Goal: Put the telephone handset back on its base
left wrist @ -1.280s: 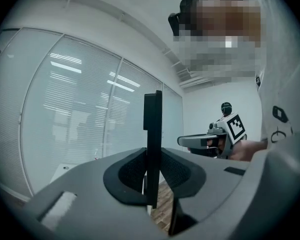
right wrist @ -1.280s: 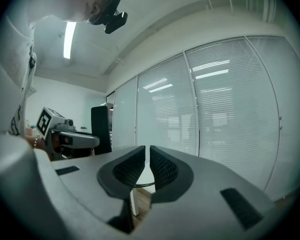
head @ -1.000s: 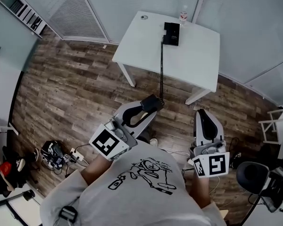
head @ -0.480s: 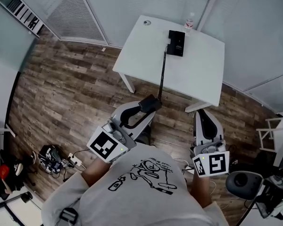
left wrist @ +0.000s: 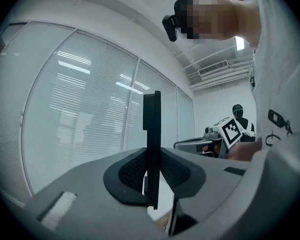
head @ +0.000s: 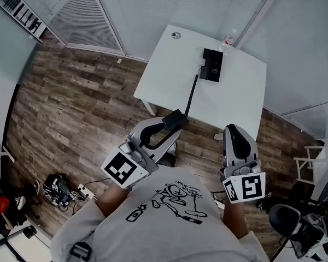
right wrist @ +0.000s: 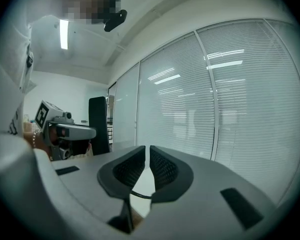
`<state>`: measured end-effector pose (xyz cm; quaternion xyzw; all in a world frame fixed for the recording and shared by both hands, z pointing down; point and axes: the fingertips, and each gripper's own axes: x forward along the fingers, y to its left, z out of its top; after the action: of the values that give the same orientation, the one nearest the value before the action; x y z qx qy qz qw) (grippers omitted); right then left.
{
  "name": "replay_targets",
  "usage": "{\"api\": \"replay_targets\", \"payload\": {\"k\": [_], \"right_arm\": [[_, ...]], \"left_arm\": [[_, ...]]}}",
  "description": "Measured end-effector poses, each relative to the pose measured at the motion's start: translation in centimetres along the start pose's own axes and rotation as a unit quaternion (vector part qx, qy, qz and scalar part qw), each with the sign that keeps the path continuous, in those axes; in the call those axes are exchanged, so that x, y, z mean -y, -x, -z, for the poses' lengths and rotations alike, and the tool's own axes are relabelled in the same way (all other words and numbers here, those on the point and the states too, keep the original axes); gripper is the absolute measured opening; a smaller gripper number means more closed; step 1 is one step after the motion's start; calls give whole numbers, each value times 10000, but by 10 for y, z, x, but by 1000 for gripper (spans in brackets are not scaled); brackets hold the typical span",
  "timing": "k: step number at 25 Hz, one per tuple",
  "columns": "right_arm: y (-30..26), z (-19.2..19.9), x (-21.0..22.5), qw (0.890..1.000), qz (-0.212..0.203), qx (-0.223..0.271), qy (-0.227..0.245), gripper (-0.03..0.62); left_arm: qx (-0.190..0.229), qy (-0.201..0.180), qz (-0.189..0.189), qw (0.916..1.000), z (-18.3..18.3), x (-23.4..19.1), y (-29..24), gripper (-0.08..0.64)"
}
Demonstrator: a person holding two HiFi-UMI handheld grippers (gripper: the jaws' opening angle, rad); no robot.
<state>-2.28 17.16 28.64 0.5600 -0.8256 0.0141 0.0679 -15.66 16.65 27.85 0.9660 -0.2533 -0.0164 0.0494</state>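
Left gripper clamped on the telephone handset, bar edge-on between the pads. Handset in the air over the wood floor, on the near side of the white table. Right gripper closed on nothing, off to the right of the handset.

Base on the far part of the table, well apart from the handset. Coiled cord running from base over the near table edge to the handset. Small bottle just beyond the base.

Handling, as a judgement:
- Probably a rigid plastic shell, light, smooth enough to twist in the pads.
- Best gripped mid-bar, both ends left free to seat in the cradle.
- Expect cord tug, possibly enough to drag the base.
- Watch for a snag at the table edge.

Seating not yet done.
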Motion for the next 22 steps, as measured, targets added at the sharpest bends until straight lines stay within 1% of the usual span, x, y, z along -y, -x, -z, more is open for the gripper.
{"api": "replay_targets", "payload": {"k": [5,9,13,17,22], "right_arm": [[-33,-1,8,9997,211,-125,45,23],[-45,1,17,9992,367,-173,27,23],[-47,10,20,9989,423,-220,24,23],[-51,14,24,9987,453,-220,-34,23],[-54,22,40,9980,556,-280,-137,23]], "left_arm": [[-64,-101,130,9998,1,-31,-11,74],[-121,-42,321,9994,5,-43,-23,75],[-137,-28,425,9990,11,-46,-29,74],[-188,21,446,9988,16,-53,-36,74],[-301,19,550,9980,20,-53,-52,75]]}}
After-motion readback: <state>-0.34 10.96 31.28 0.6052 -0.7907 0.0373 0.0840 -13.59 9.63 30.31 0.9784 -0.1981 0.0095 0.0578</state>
